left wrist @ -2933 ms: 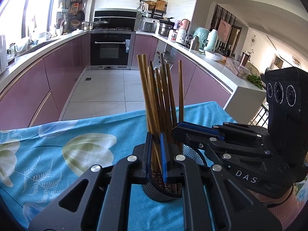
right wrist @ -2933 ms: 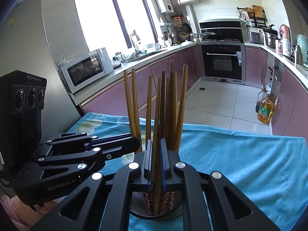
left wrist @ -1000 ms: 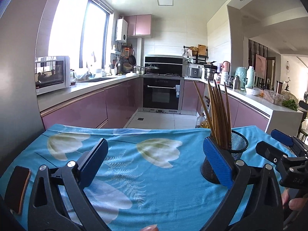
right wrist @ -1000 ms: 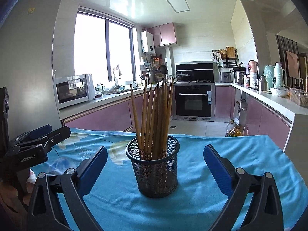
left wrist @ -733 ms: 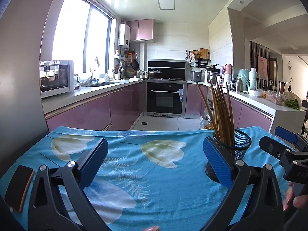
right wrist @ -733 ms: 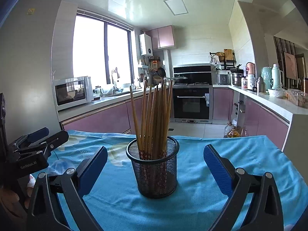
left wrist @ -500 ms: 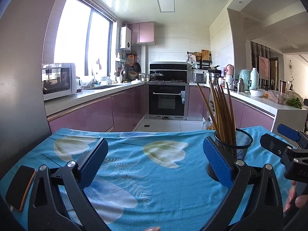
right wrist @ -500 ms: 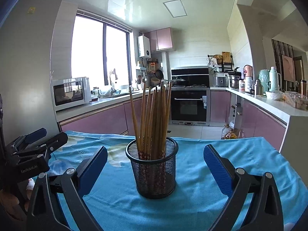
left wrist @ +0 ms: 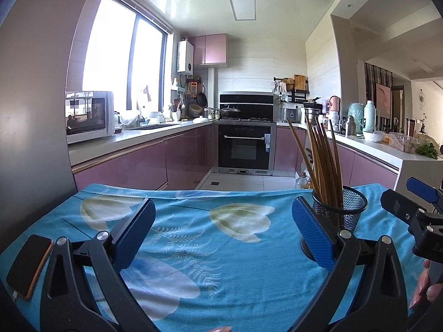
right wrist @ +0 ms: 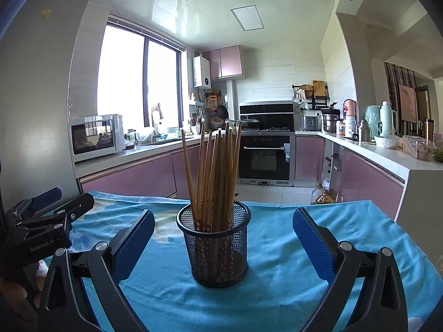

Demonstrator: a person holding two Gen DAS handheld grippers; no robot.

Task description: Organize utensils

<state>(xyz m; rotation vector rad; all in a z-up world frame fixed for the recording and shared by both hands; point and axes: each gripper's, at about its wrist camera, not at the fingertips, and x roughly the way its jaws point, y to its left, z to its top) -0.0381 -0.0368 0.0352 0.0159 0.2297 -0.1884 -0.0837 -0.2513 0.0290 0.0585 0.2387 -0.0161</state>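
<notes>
A black mesh cup (right wrist: 218, 249) stands upright on the blue flowered tablecloth (right wrist: 290, 271), holding several wooden chopsticks (right wrist: 216, 177). My right gripper (right wrist: 223, 235) is open, its blue pads wide on either side of the cup and nearer the camera, touching nothing. In the left wrist view the mesh cup (left wrist: 342, 215) with its chopsticks (left wrist: 321, 160) sits at the right, partly hidden behind my right pad. My left gripper (left wrist: 223, 232) is open and empty over the tablecloth (left wrist: 216, 243). Each view shows the other gripper at its edge.
A phone (left wrist: 29, 265) lies on the cloth at the near left corner. A hand (left wrist: 427, 290) holds the right gripper's body (left wrist: 415, 221). Behind the table's far edge are pink kitchen cabinets, an oven (left wrist: 245, 149) and a microwave (left wrist: 88, 116).
Both grippers let go of the chopsticks, opened wide and pulled back from the cup. Over the last second they have kept easing back and tilting slightly; the cup stays put.
</notes>
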